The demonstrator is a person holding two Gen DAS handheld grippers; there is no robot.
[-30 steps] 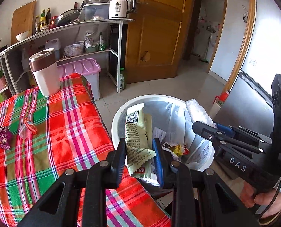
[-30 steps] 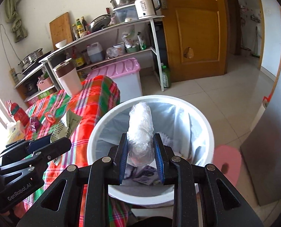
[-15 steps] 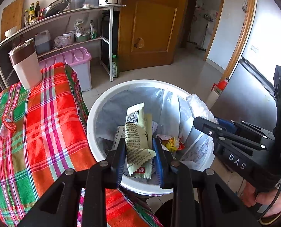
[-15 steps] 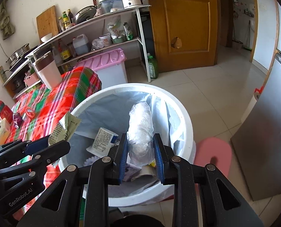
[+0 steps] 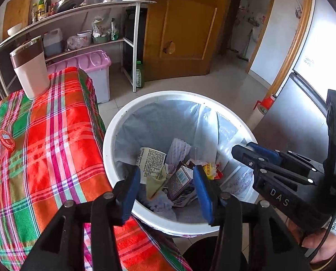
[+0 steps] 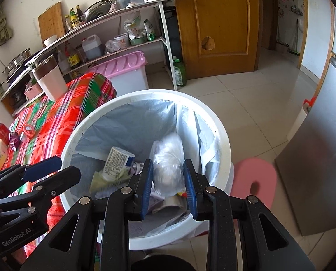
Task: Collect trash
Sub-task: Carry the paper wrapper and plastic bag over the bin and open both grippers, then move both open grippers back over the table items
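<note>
A white trash bin (image 5: 113, 135) lined with a grey bag stands beside the table and holds several wrappers. My left gripper (image 5: 166, 186) is open and empty over the bin's near side; the yellow-green wrapper (image 5: 155, 181) lies in the bin below it. My right gripper (image 6: 168, 186) hangs over the bin (image 6: 222, 135) with its jaws spread; a crumpled clear plastic bag (image 6: 168, 160) appears blurred between the pads, seemingly dropping. The right gripper also shows in the left wrist view (image 5: 242, 152), the left in the right wrist view (image 6: 55, 167).
The table has a red-green plaid cloth (image 5: 43, 135) with a tumbler (image 5: 30, 67), a red lid (image 5: 6, 137) and small wrappers (image 6: 14, 140). A pink-lidded box (image 6: 122, 67), shelves, a wooden door, a pink stool (image 6: 253, 180) and a steel fridge (image 6: 314, 169) surround the bin.
Both grippers moved over the bin and opened. The yellow-green wrapper fell from the left gripper into the bin. The plastic bag has slipped lower between the right jaws.
</note>
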